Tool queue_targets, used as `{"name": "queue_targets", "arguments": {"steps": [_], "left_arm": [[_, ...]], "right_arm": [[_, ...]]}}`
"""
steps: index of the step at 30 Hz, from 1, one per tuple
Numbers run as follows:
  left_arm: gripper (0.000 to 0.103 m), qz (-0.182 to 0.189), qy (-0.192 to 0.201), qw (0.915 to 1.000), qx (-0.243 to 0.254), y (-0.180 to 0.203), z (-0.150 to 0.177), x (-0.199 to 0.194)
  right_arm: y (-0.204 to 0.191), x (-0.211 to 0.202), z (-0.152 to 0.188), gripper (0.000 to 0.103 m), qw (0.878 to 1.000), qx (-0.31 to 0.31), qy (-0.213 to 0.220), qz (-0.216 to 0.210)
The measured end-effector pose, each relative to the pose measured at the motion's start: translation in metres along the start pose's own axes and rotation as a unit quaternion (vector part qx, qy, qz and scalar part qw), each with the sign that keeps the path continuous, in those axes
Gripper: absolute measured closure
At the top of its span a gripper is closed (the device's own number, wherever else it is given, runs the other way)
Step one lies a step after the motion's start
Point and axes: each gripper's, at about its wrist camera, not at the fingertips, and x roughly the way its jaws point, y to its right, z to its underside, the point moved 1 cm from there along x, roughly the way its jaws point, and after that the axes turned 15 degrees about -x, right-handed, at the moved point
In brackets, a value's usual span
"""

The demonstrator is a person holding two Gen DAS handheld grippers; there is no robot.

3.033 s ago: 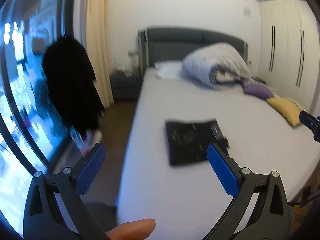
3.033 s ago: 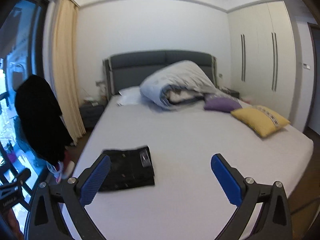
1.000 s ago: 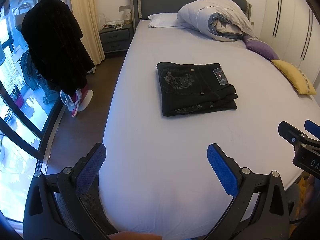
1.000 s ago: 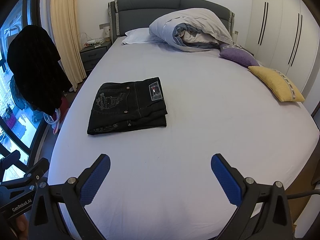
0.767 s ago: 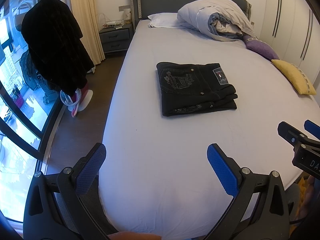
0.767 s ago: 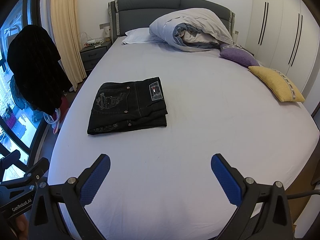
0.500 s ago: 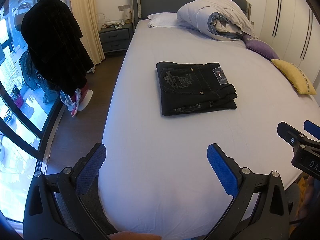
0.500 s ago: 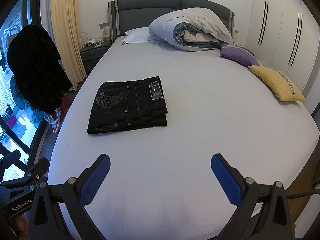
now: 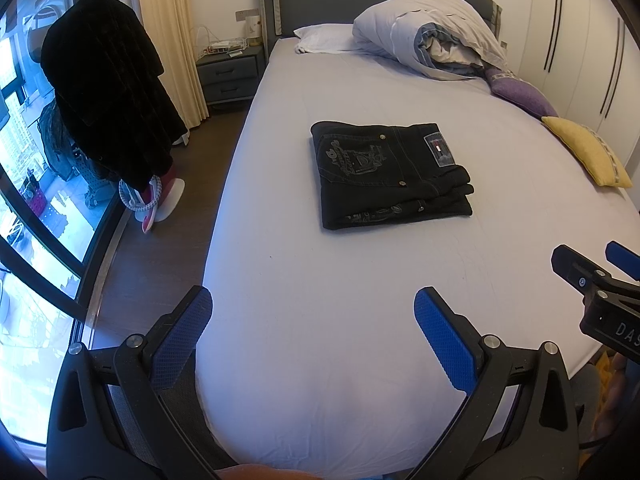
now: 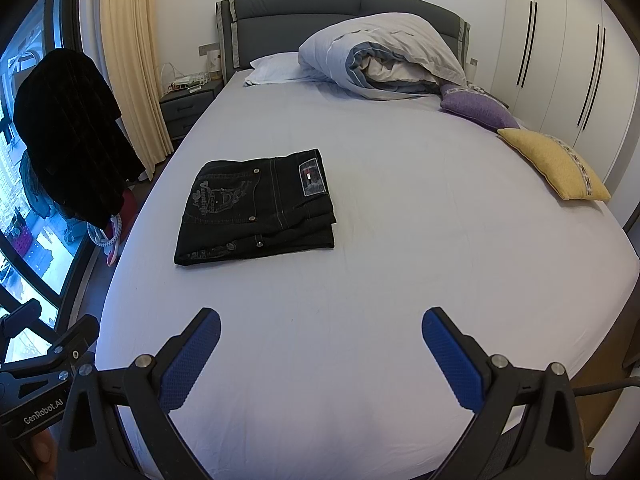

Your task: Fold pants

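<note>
**Folded pants on the bed, both grippers empty**

The left gripper (image 9: 312, 312) hangs over the near edge of the bed with its blue-padded fingers (image 9: 444, 340) spread wide and nothing between them. The right gripper (image 10: 320, 340) hovers just to its right at the same near edge, spread equally wide and also holding nothing; its black frame shows at the right border of the left wrist view.

Beyond both grippers, well apart from them, the black denim pants (image 10: 256, 208) lie folded into a compact rectangle on the pale lilac bed sheet (image 10: 400, 240), towards the left side of the mattress, with a stitched pocket design and a small label patch facing up.

Farther off, a rolled grey-white duvet (image 10: 384, 60) and a white pillow (image 10: 276, 68) rest against the dark grey headboard (image 10: 300, 12). A purple cushion (image 10: 476, 110) and a yellow cushion (image 10: 556, 164) sit along the right edge. On the left, a black coat (image 9: 104, 92) hangs by the window, near a grey nightstand (image 9: 230, 76).
</note>
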Motion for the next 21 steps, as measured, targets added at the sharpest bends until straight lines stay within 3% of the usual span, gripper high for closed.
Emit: {"name": "queue_targets", "arguments": {"steps": [21], "left_arm": [[0.0,0.0,-0.001,1.0,0.001,0.0,0.0011,-0.0009]], "right_arm": [[0.0,-0.0003,0.0024,0.0,1.0,-0.001,-0.002,-0.001]]}}
